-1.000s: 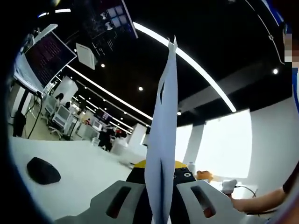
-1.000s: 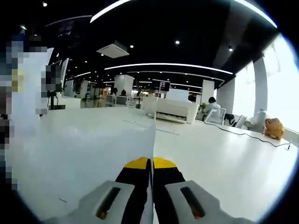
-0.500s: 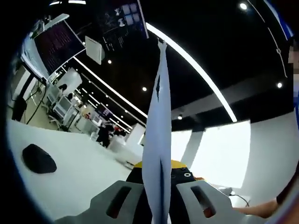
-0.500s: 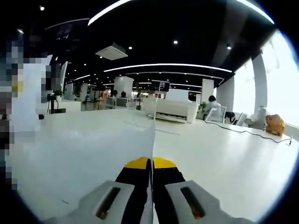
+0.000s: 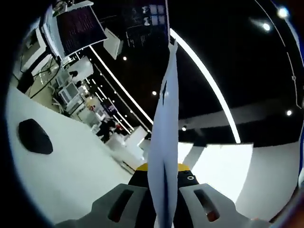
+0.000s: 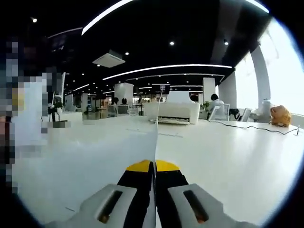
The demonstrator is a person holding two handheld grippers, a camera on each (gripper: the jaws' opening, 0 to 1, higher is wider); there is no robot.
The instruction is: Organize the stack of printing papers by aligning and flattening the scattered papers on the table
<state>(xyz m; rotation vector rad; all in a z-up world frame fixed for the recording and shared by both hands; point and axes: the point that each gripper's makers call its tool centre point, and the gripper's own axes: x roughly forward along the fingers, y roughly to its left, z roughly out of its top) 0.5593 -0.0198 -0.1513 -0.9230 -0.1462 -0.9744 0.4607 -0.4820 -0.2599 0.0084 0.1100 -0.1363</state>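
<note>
In the left gripper view, a stack of white printing papers (image 5: 164,142) stands on edge and rises from between the jaws up toward the ceiling. My left gripper (image 5: 163,187) is shut on its lower part. In the right gripper view, the same papers (image 6: 118,156) show as a thin sheet edge running forward from the jaws, with the white face spreading left. My right gripper (image 6: 155,178) is shut on that edge. The white table (image 6: 228,166) lies below the papers.
A black computer mouse (image 5: 33,137) lies on the table at the left. A white printer (image 6: 178,110) stands at the far side, with a cable (image 6: 247,127) and an orange plush toy (image 6: 278,116) to the right. Desks and a seated person fill the background.
The left gripper view has tilted further up and rolled, so the mouse and table sit lower left and the arm at the right edge is gone. The right gripper view has shifted slightly. Both grips unchanged.
</note>
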